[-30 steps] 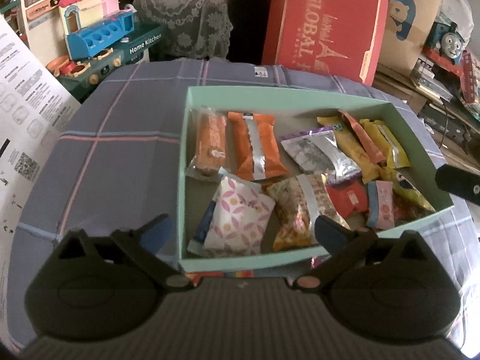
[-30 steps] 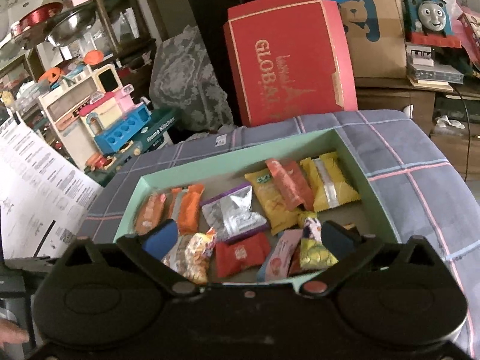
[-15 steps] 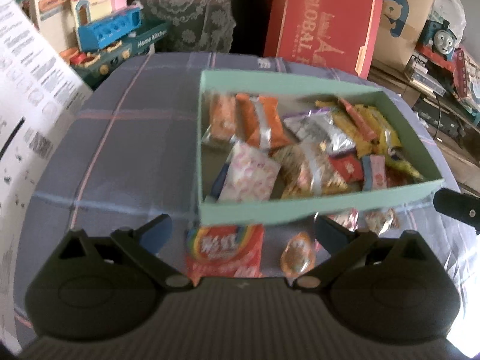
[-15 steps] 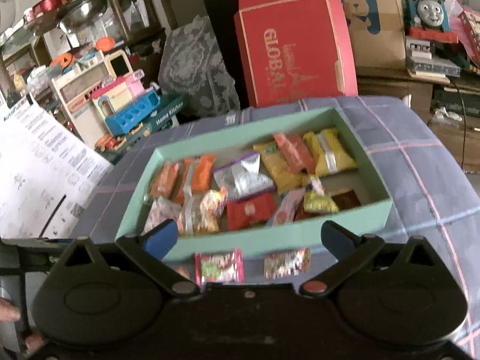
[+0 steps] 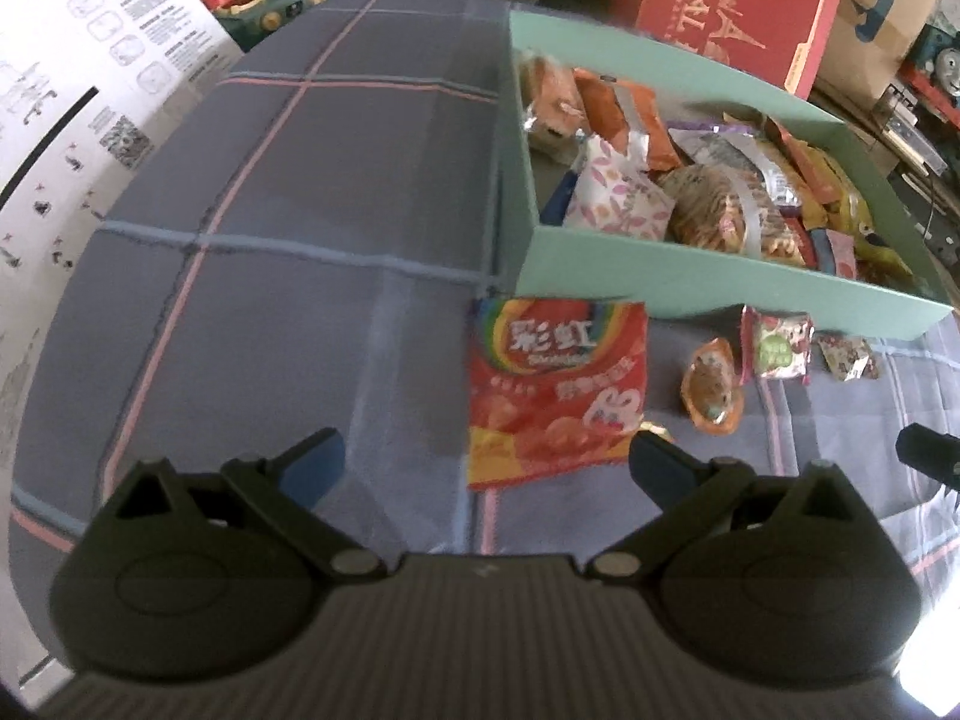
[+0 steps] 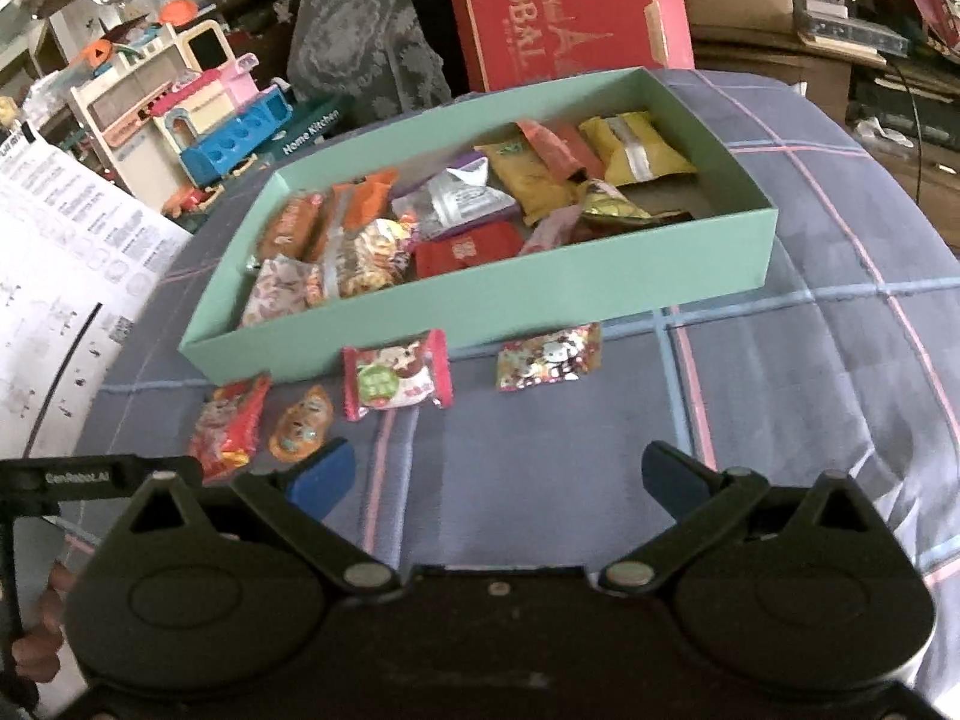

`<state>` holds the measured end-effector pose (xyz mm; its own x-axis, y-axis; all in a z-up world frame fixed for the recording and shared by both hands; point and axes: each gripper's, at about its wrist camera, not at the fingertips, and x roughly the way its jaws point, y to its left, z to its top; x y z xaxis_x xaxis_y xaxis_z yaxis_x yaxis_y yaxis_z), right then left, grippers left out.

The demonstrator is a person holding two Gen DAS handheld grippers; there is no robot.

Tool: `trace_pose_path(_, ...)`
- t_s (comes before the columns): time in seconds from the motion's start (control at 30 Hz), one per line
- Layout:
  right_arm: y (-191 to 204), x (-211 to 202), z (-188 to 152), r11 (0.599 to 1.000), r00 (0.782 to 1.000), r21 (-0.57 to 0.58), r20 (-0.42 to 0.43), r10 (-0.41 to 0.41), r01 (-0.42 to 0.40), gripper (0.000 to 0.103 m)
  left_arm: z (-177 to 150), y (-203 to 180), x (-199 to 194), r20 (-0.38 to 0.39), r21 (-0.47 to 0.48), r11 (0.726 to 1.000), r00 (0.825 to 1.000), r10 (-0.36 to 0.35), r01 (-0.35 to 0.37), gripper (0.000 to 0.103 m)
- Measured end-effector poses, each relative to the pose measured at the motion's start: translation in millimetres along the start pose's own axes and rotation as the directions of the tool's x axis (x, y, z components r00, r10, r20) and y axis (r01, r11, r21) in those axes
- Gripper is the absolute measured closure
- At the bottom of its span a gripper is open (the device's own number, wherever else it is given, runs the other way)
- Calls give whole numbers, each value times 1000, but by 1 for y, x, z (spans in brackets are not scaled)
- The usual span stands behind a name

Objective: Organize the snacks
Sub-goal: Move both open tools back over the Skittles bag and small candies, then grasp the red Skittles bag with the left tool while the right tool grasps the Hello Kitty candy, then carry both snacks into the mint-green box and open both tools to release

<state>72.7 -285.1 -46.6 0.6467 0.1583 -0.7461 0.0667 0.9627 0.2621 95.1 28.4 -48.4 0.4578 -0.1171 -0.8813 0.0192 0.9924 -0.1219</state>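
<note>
A mint-green box point(image 5: 678, 273) point(image 6: 456, 312) holding several snack packets sits on the plaid cloth. In front of its near wall lie a red rainbow candy bag point(image 5: 555, 390) point(image 6: 231, 426), an orange oval sweet point(image 5: 712, 387) point(image 6: 302, 423), a pink-edged packet with a green label point(image 5: 776, 345) point(image 6: 396, 375) and a small cartoon-print packet point(image 5: 849, 357) point(image 6: 549, 357). My left gripper point(image 5: 486, 465) is open, just short of the red bag's near edge. My right gripper point(image 6: 495, 477) is open over bare cloth, nearer than the loose packets.
A red gift box point(image 6: 564, 12), toy kitchen set point(image 6: 222, 120) and grey lace cushion point(image 6: 366, 54) stand behind the table. A large printed sheet point(image 5: 78, 90) leans at the left. The left gripper's body point(image 6: 90, 474) and a hand point(image 6: 42, 630) show at left.
Both grippers have pulled back from over the box toward the table's near side. The loose packets in front of the box have come into view. Both stay open.
</note>
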Motion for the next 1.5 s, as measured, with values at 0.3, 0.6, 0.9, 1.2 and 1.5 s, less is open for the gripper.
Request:
trace_pose_path(0.3, -9, 29, 18, 997, 997, -13, 17, -72, 72, 17, 16, -22, 24, -4, 51, 998, 999, 40, -40, 0)
trace_pose_path(0.6, -3, 62, 22, 995, 998, -69, 3, -68, 68, 30, 16, -16, 37, 1, 82, 991, 994, 106, -106, 0)
trace_pose_path(0.9, 21, 67, 11, 966, 994, -236, 52, -93, 103, 71, 6, -21, 29, 72, 111, 990, 994, 84, -92, 35)
trace_pose_path(1.2, 9, 50, 5, 985, 997, -157, 28, -68, 72, 75, -1, -20, 17, 76, 98, 993, 996, 54, -61, 50)
trace_pose_path(1.5, -5, 23, -4, 995, 999, -90, 30, -44, 47, 75, -16, 0, -9, 66, 50, 998, 998, 24, -27, 51)
